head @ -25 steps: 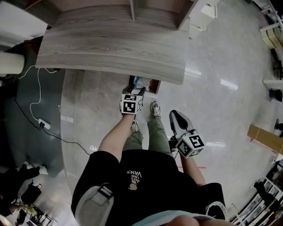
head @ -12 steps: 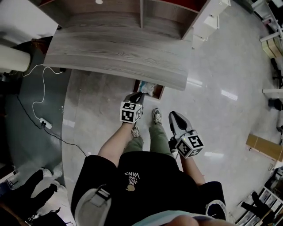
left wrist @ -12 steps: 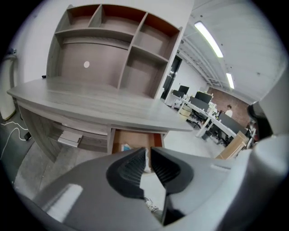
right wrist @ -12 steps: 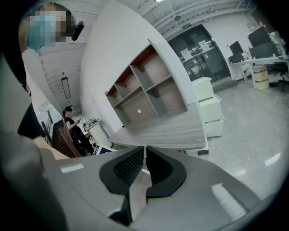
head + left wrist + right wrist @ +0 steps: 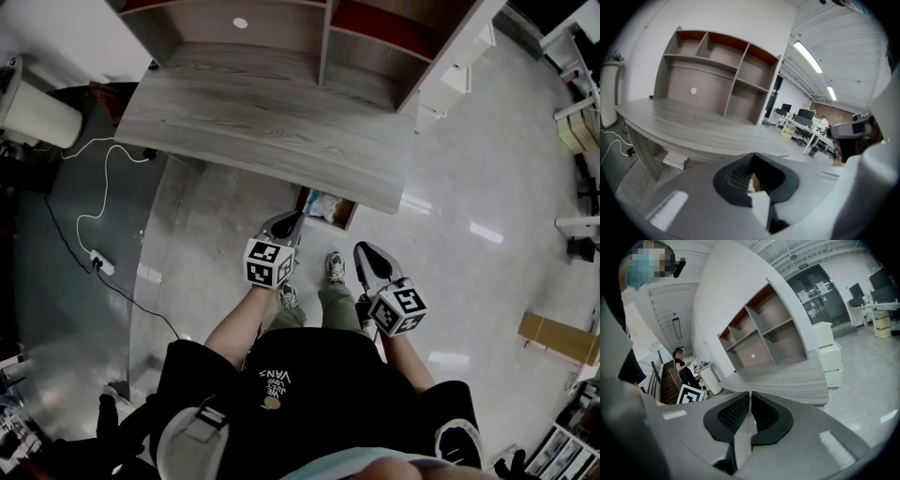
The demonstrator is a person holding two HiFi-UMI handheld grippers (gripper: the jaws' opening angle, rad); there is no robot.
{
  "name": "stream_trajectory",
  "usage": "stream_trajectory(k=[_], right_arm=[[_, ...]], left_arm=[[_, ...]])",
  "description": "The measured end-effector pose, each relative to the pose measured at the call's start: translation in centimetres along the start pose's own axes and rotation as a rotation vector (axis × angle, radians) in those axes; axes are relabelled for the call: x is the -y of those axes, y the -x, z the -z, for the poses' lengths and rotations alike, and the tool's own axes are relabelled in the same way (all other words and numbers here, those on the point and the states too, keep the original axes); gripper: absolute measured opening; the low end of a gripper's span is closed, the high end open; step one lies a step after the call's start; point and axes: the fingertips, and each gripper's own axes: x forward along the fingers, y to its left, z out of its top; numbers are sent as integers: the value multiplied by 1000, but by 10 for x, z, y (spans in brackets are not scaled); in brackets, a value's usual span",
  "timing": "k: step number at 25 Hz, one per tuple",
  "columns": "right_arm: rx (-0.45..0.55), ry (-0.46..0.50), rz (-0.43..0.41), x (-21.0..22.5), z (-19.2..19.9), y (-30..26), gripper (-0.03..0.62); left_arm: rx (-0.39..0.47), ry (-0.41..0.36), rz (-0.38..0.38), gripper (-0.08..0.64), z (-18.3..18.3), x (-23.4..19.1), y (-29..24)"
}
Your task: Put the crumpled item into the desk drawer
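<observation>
The left tool [image 5: 291, 221] hung just below and left of the open drawer [image 5: 348, 215], near the middle of the head view. A second earlier its tip had sat right at the drawer mouth, and since then it had drawn back and risen clear. Its jaws had just been closing and were now together, with nothing caught between them. The crumpled item [image 5: 323, 203], a pale bluish-white wad, lay inside the drawer, which jutted out under the front edge of the grey wood tabletop [image 5: 262, 122], much as in the earlier frames. The right tool [image 5: 363, 253] hovered to the right of the left one and a little lower in the frame, above the person's shoe [image 5: 334, 266]. Its jaws were also pressed together and empty, and it had shifted only slightly. The head view had tilted as well, so that more of the open shelf unit [image 5: 281, 23] now showed along the top edge. The white cable [image 5: 94, 202] trailed over the floor at left.
</observation>
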Motion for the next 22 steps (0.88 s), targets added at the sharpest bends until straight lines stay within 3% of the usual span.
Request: stream_trajectory(k=[11, 22], right_arm=[[30, 42, -58, -22, -29, -18, 3], [34, 74, -94, -35, -37, -17, 3]], left_arm=[[152, -1, -25, 54, -54, 5, 71], [225, -16, -81, 54, -76, 4, 130]])
